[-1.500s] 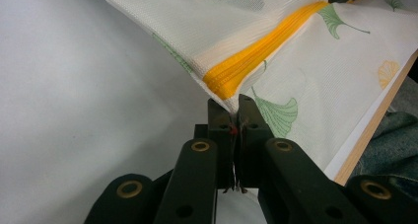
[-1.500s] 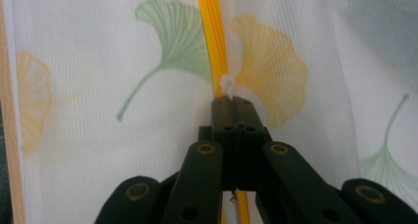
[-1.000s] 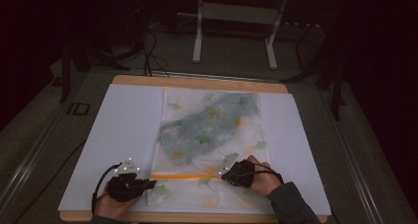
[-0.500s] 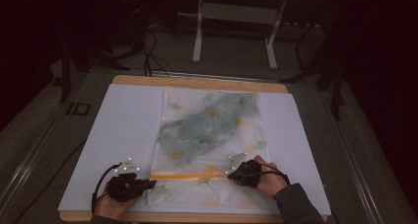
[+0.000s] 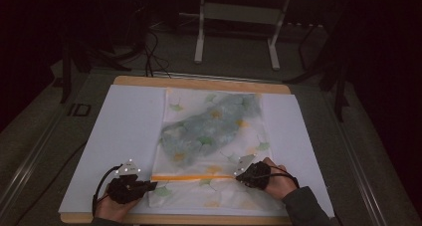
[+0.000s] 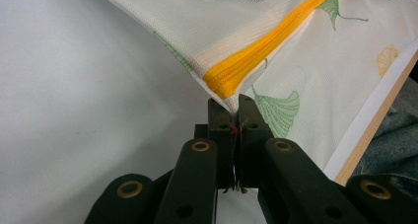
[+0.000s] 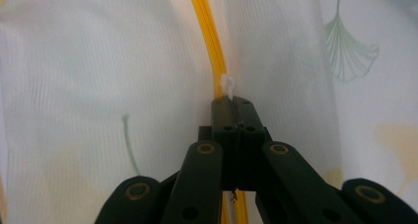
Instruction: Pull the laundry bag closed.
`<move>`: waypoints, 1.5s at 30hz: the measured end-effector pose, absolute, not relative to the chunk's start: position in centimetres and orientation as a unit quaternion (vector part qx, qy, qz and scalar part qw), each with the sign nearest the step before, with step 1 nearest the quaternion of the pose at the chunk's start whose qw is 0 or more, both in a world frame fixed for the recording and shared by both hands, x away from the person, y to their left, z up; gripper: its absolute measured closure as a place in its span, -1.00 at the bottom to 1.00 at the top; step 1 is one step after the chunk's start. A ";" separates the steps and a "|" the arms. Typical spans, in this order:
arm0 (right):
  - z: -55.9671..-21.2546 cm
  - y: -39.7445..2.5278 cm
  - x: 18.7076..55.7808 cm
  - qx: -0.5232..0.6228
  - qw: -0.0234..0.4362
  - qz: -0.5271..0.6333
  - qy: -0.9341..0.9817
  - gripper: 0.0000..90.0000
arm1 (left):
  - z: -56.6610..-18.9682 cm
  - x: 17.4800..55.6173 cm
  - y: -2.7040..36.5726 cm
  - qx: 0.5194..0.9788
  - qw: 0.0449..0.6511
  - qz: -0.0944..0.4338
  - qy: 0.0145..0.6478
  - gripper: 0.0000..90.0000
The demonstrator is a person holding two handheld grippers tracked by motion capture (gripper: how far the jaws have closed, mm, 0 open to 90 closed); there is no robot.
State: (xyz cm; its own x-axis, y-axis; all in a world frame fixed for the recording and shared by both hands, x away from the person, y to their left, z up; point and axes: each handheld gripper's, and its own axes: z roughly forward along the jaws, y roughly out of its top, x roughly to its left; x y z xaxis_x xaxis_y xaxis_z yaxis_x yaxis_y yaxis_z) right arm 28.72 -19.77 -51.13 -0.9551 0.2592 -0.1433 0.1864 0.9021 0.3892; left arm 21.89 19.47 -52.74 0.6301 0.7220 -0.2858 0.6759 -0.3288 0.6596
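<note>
Here the white mesh bag (image 5: pixel 211 136) with its leaf print lies flat on the white sheet (image 5: pixel 124 131) covering the tabletop, its yellow zipper (image 5: pixel 191 177) running across the end nearest the person. The left tool (image 5: pixel 149 186) is clamped on the bag's corner at the zipper's left end. The right tool (image 5: pixel 238 176) is pinched on the white zipper pull (image 7: pixel 227 85) at the zipper's right end.

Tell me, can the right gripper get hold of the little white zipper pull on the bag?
Probably yes. The white zipper pull sits right at the tips of the right gripper, whose jaws are shut, with nothing between them. It may already pinch the pull's lower end, but I cannot tell. The left gripper clamps the mesh bag at its corner.
</note>
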 end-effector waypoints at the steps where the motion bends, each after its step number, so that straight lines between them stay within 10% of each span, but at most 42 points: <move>1: -51.1 -19.9 28.7 0.117 0.100 0.188 0.970 1.00 | -52.7 21.9 19.5 0.814 0.389 0.030 0.430 0.95; 45: -50.4 -25.8 28.6 0.163 0.112 0.177 0.964 1.00 | -52.8 21.9 19.6 0.814 0.388 0.028 0.431 0.95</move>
State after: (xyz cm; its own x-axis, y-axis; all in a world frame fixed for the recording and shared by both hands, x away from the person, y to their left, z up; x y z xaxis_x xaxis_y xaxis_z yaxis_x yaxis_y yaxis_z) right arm 28.61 -25.76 -50.41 -0.9219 0.3537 -0.1581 0.2744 0.8842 0.3779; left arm 21.87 19.64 -52.80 0.6262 0.7238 -0.2899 0.6805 -0.3259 0.6562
